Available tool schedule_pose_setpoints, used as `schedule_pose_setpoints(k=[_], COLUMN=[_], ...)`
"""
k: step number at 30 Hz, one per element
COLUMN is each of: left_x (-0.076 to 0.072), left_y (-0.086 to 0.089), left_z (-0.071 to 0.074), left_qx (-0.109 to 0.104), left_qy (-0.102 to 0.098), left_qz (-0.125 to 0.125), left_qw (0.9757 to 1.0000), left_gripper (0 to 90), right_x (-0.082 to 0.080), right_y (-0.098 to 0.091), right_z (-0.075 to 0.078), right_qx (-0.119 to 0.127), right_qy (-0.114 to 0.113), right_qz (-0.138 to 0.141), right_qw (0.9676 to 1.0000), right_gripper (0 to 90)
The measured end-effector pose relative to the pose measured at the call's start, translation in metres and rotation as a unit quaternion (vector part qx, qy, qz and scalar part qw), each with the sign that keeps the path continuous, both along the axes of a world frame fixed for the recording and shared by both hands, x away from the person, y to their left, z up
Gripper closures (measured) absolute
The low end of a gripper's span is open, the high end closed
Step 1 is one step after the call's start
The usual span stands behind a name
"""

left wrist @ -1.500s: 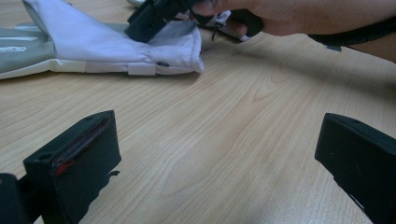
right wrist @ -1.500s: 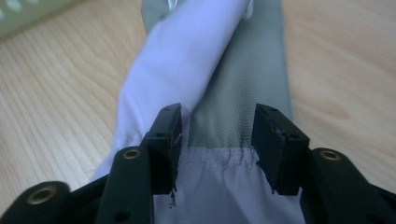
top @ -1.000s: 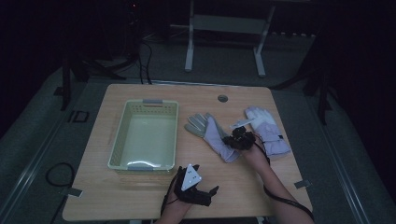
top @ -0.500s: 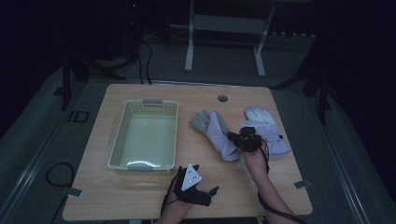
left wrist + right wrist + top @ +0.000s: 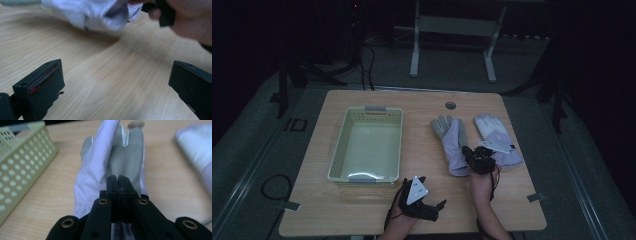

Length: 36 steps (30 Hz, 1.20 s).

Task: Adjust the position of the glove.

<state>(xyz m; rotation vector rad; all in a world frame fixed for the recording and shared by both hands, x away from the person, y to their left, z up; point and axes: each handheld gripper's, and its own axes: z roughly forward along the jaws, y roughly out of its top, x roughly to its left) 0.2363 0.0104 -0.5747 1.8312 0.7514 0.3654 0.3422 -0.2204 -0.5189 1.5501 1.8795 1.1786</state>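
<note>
A white and grey glove (image 5: 453, 144) lies palm up right of centre on the wooden table (image 5: 377, 215), one side folded up over its palm. My right gripper (image 5: 473, 159) is at its cuff end. In the right gripper view the jaws (image 5: 119, 182) are pressed together over the cuff of this glove (image 5: 117, 157). A second white glove (image 5: 496, 140) lies just to its right. My left gripper (image 5: 436, 209) rests near the front edge, and in its own view the left gripper (image 5: 116, 77) stands wide open over bare wood, facing the first glove (image 5: 95, 15).
A pale green perforated basket (image 5: 339, 145) stands empty on the left half of the table, and its wall (image 5: 20, 157) is close to the glove. A round cable hole (image 5: 450, 105) sits near the far edge. The room around the table is dark.
The right gripper has pulled back toward the person, dragging the near glove's cuff with it and swinging that glove straighter. The left gripper has stayed put.
</note>
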Motion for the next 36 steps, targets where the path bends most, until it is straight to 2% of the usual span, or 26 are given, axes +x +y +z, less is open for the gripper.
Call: schedule_pose_setpoints(k=[2, 3, 5, 6, 8, 10, 12, 13, 14, 16, 18, 24, 32, 34, 36], left_x=[0.0, 0.0, 0.0, 0.0, 0.0, 0.0, 0.0, 0.0, 0.0, 0.0, 0.0, 0.0, 0.0, 0.0, 0.0], left_y=[0.0, 0.0, 0.0, 0.0, 0.0, -0.001, -0.001, -0.001, -0.001, -0.001, -0.001, -0.001, -0.001, -0.001, -0.001], left_z=[0.0, 0.0, 0.0, 0.0, 0.0, 0.0, 0.0, 0.0, 0.0, 0.0, 0.0, 0.0, 0.0, 0.0, 0.0], left_qx=[0.0, 0.0, 0.0, -0.001, 0.0, 0.001, 0.001, 0.001, 0.001, 0.001, 0.001, 0.001, 0.002, 0.002, 0.002], left_qy=[0.0, 0.0, 0.0, 0.0, -0.001, -0.001, -0.001, 0.0, 0.0, 0.0, -0.001, -0.001, -0.001, -0.002, -0.002], left_qz=[0.0, -0.001, -0.001, -0.002, -0.002, -0.002, -0.001, -0.001, -0.001, -0.001, -0.001, 0.0, 0.0, -0.001, -0.001], left_qw=[1.0, 1.0, 1.0, 1.0, 1.0, 1.0, 1.0, 1.0, 1.0, 1.0, 1.0, 1.0, 1.0, 1.0, 1.0], left_gripper=[0.2, 0.2, 0.2, 0.2, 0.2, 0.2, 0.2, 0.2, 0.2, 0.2, 0.2, 0.2, 0.2, 0.2, 0.2], right_x=[0.001, 0.002, 0.001, -0.001, -0.003, -0.004, -0.004, -0.007, -0.007, -0.012, -0.02, -0.024, -0.03, -0.03, -0.025], right_y=[0.002, 0.005, 0.006, 0.01, 0.013, 0.014, 0.016, 0.016, 0.016, 0.018, 0.022, 0.022, 0.018, 0.017, 0.009], right_z=[-0.011, -0.017, -0.022, -0.033, -0.035, -0.035, -0.033, -0.033, -0.033, -0.033, -0.032, -0.032, -0.014, -0.011, -0.001], right_qx=[0.003, -0.002, -0.007, -0.013, -0.026, -0.027, -0.024, -0.014, -0.014, -0.018, -0.038, -0.02, -0.003, -0.007, -0.017], right_qy=[0.018, 0.034, 0.039, 0.051, 0.05, 0.048, 0.051, 0.054, 0.054, 0.049, 0.041, 0.048, 0.039, 0.033, 0.018], right_qz=[0.001, 0.01, 0.009, 0.015, 0.022, 0.022, 0.023, 0.028, 0.028, 0.035, 0.046, 0.055, 0.077, 0.079, 0.075], right_qw=[0.9998, 0.9994, 0.9992, 0.9985, 0.9982, 0.9982, 0.9981, 0.998, 0.998, 0.998, 0.9974, 0.9971, 0.9963, 0.9963, 0.9968], right_gripper=[87.9, 87.3, 86.9, 78.5, 74.0, 72.7, 67.1, 62.9, 62.9, 61.9, 63.1, 56.4, 50.5, 51.2, 53.1])
